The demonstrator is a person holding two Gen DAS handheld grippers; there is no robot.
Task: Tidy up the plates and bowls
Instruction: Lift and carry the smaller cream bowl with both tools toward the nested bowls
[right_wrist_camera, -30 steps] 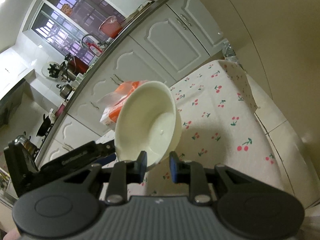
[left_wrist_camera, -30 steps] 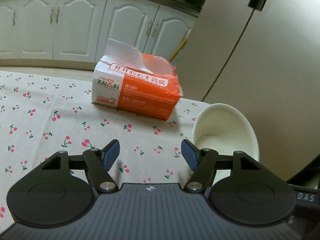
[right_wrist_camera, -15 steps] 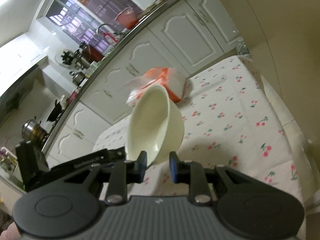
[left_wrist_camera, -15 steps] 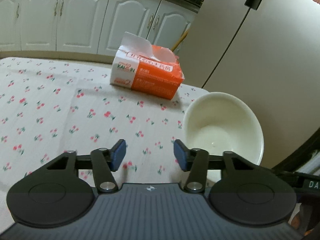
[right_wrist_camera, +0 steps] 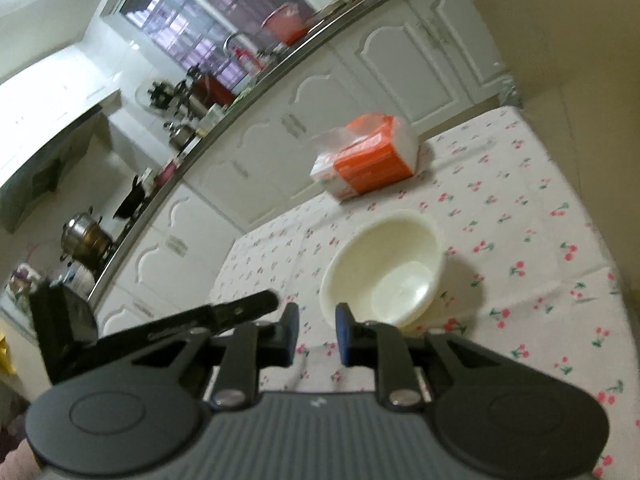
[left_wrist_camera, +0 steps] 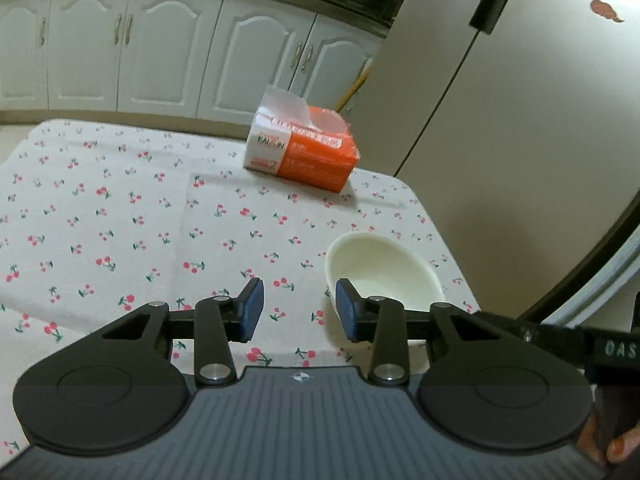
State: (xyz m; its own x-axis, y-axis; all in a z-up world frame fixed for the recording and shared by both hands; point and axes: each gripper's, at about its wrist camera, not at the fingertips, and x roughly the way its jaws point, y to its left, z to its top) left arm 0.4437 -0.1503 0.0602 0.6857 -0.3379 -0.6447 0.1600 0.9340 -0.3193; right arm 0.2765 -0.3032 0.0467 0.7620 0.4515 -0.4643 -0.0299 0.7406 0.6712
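Observation:
A cream bowl (left_wrist_camera: 380, 268) (right_wrist_camera: 384, 268) stands upright on the cherry-print tablecloth (left_wrist_camera: 120, 220), near the table's right edge. In the left wrist view it lies just beyond the right-hand finger of my left gripper (left_wrist_camera: 300, 314). That gripper's jaws are closing with only cloth between them. My right gripper (right_wrist_camera: 316, 332) is shut, and only tablecloth shows in the narrow gap between its pads. The bowl's near rim sits just ahead of its right-hand finger. I cannot tell whether that finger touches the rim.
An orange and white tissue box (left_wrist_camera: 304, 152) (right_wrist_camera: 368, 164) stands at the table's far side. A tall beige fridge (left_wrist_camera: 520, 120) rises close by the table's right edge. White kitchen cabinets (left_wrist_camera: 160, 48) line the wall behind. The left gripper's black body (right_wrist_camera: 160, 328) shows beside the right one.
The bowl was tilted at the right gripper's fingertips and now stands upright on the cloth. Both grippers have drawn back and up. The left jaws have narrowed.

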